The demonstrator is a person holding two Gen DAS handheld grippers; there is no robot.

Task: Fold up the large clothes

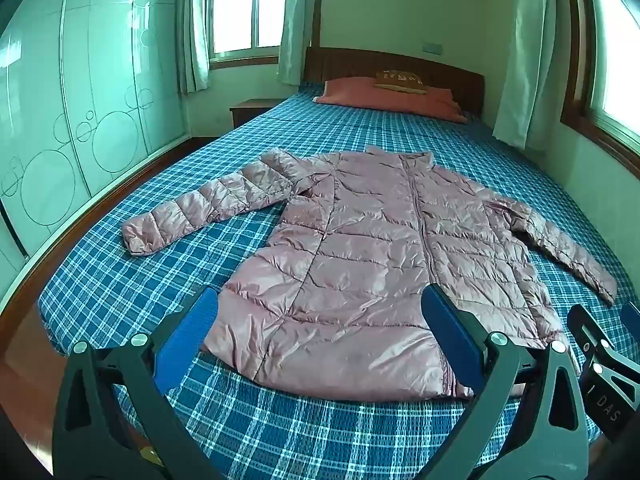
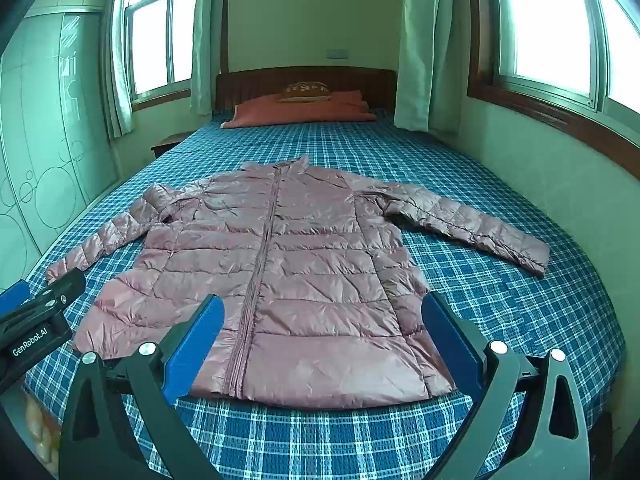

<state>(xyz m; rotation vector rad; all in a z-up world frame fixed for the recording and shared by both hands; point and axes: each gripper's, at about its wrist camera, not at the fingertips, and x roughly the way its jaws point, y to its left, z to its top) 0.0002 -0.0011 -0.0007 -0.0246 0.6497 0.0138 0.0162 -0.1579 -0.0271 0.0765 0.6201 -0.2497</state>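
While the left gripper (image 1: 320,340) gapes wide and empty, the pink puffer jacket (image 1: 360,264) lies flat on the plaid bed (image 1: 120,280) — light, slippery. From the right view, the right gripper (image 2: 324,344) gapes likewise — take the sleeve cuffs.

My bed (image 2: 500,300) has a blue checked sheet. At 12 o'clock lies an orange pillow (image 2: 304,114) with a small brown cushion (image 2: 306,92) on top — the dark wood headboard (image 2: 248,84) stands behind. At 9 o'clock I see a wardrobe (image 1: 80,100) with circles. Windows (image 2: 560,28) glow at 2 o'clock — pale curtains (image 2: 416,60) hang beside.
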